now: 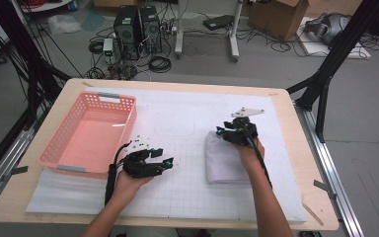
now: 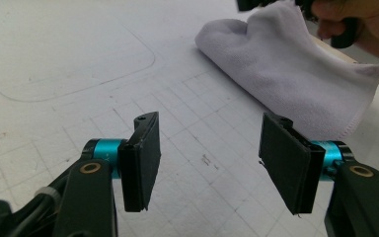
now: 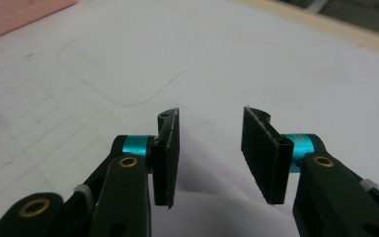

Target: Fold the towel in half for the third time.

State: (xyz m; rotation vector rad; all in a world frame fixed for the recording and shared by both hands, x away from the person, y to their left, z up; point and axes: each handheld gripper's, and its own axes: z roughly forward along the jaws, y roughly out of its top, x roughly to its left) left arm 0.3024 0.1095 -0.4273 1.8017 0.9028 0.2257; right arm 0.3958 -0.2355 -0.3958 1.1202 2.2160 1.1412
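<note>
On the worktop (image 1: 286, 148), right of the pink basket (image 1: 91, 133) and apart from it, I find the folded white towel (image 1: 224, 160) lying flat. I judge it light, soft and limp; a doubled edge or corner gives the surest hold. My right tongs (image 1: 223, 131) hover at its far end, jaws well apart, gripping nothing. My left tongs (image 1: 166, 162) wait between basket and towel, tilted toward the towel, wide open and empty.

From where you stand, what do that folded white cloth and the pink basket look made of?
The folded white cloth looks like soft, matte terry or microfibre: fuzzy nap, stitched hem. The pink basket looks like moulded plastic: rigid lattice walls, slight sheen.
</note>
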